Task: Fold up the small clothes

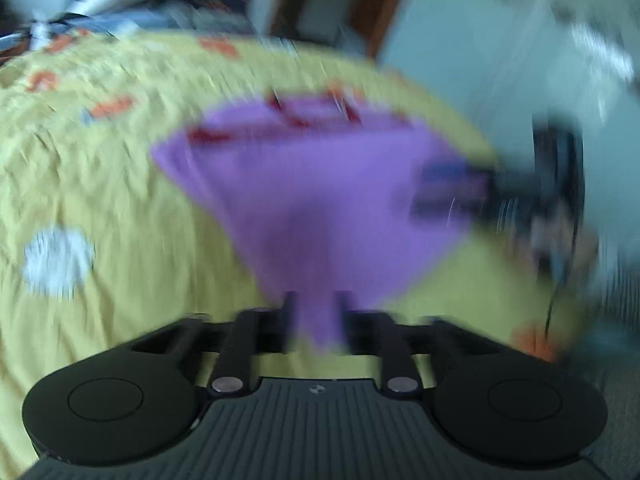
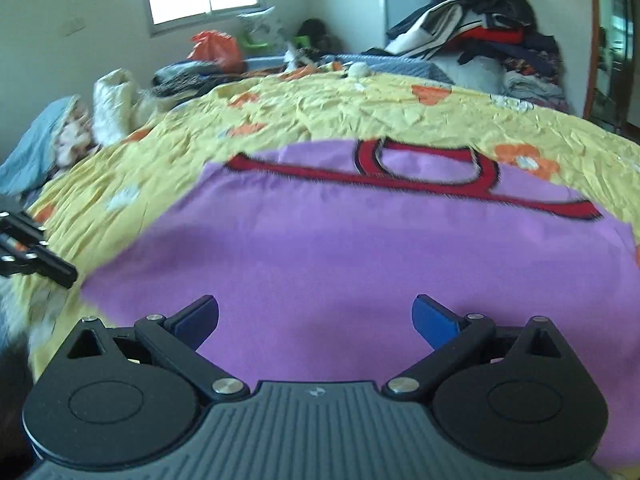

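Pinched together, our left gripper (image 1: 316,320) held a gathered bit of the purple shirt (image 2: 340,248), apparently lifting that part to begin a fold; our right gripper (image 2: 316,320) hovered spread wide above it. We saw the shirt lying flat on the yellow bedspread (image 2: 328,112), red-trimmed neckline (image 2: 424,168) pointing away, long axis seemingly toward the far clothes pile (image 2: 476,28).

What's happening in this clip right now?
A person with two handheld grippers is folding a purple shirt on a yellow bedspread. The left gripper is shut on a pinch of the shirt and lifts it; that view is motion-blurred. The right gripper is open above the shirt, holding nothing.
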{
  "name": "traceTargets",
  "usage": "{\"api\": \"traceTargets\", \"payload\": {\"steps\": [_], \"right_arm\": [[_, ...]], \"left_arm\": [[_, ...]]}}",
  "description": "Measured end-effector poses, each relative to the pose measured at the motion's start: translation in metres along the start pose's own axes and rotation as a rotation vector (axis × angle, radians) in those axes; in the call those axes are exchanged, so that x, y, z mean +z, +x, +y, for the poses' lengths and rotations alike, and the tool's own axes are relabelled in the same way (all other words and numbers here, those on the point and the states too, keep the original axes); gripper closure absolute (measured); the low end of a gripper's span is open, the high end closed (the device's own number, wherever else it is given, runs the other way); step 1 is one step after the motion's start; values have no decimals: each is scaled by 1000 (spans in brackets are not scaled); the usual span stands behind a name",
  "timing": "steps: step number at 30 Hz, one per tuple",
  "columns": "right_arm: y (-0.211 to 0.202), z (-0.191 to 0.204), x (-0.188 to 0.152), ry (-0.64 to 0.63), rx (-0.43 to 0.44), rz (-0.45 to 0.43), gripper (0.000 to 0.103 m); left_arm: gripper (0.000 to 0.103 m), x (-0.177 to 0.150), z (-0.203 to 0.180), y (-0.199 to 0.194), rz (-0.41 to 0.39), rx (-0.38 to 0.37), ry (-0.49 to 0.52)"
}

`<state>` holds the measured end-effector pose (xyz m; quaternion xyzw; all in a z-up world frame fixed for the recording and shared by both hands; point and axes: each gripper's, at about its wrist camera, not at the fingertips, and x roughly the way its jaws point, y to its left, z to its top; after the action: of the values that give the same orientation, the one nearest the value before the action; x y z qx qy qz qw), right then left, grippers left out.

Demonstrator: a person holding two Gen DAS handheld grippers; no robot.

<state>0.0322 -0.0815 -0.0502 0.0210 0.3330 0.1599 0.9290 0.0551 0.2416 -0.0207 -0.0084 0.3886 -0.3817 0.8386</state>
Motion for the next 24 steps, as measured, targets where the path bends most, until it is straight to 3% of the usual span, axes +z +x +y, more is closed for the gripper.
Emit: {"api": "traceTargets", "payload": {"steps": [2,3,5,6,9,13,16,19,24], "right_arm": [[20,18,6,20,39,9,0],[29,29,5,11,54,28,0],[44,52,-3,-85,14,116,0],[39,64,-12,-174,-34,98,0],[18,67,-26,-163,15,108,0],[-5,83,-33,-205,42,11,0],[-5,114,-38,-338,-4,-44,0],[-2,137,-45,-446,-16,-57,0],[0,149,-48,-473,-6,-72,0]], "left_arm": [[7,18,14,19,-48,33,-125],[16,26,24,29,-58,27,-193],[16,41,45,50,-59,-15,-289],[16,49,55,62,-54,-12,-329],[16,64,80,90,-17,-60,-413],[14,81,97,115,11,-85,-466],[5,92,111,124,24,-125,-538],[4,98,121,128,59,-151,-593],[2,95,130,121,65,-148,-598]]}}
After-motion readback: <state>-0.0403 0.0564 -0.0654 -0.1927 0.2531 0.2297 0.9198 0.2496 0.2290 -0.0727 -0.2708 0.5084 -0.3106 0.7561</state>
